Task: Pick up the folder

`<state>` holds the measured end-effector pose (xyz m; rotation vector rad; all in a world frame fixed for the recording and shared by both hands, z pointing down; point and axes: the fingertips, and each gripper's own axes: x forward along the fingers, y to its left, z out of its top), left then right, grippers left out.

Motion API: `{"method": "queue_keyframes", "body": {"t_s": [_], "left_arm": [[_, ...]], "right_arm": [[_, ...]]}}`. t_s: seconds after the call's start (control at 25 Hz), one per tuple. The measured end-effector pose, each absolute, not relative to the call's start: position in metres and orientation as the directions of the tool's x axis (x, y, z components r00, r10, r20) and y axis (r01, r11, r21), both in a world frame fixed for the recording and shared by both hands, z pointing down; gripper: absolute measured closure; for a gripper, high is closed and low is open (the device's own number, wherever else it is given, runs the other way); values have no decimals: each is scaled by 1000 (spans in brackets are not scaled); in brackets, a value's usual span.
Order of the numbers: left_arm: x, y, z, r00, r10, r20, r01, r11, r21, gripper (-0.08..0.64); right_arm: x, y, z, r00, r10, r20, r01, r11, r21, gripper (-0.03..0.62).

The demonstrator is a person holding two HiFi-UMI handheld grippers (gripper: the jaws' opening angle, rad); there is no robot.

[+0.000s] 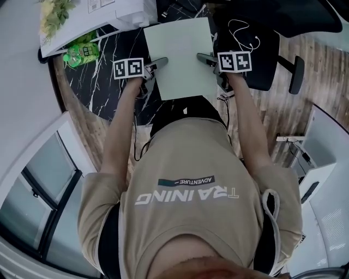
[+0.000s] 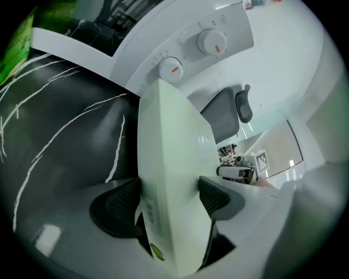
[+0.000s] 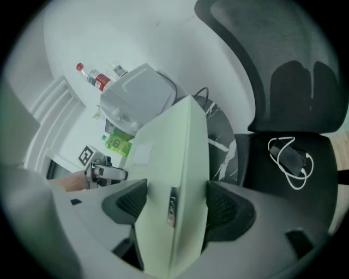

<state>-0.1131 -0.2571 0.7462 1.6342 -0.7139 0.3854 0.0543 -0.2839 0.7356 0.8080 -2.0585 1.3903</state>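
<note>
A pale green folder [image 1: 181,57] is held flat in front of the person, above the black marble table [image 1: 103,87]. My left gripper [image 1: 152,67] is shut on the folder's left edge, and my right gripper [image 1: 206,59] is shut on its right edge. In the left gripper view the folder [image 2: 169,174] runs edge-on between both pads [image 2: 215,196]. In the right gripper view the folder [image 3: 172,180], with a small metal clip on its spine, sits clamped between the dark pads [image 3: 226,210].
A white appliance [image 1: 103,13] with knobs stands at the table's back, with a green packet [image 1: 82,53] and a plant beside it. A black office chair [image 1: 256,49] carrying a white cable stands at the right. The floor is wooden.
</note>
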Motion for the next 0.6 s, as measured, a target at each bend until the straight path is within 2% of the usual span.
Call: {"method": "queue_keyframes", "body": {"t_s": [0.32, 0.6], "left_arm": [[-102, -229, 736, 755, -208, 622, -650, -115, 751, 238], [-100, -225, 700, 755, -281, 593, -647, -165, 745, 238]], "right_arm": [[64, -251, 726, -670, -182, 720, -733, 318, -602, 290], [68, -243, 688, -671, -279, 687, -738, 344, -580, 290]]}}
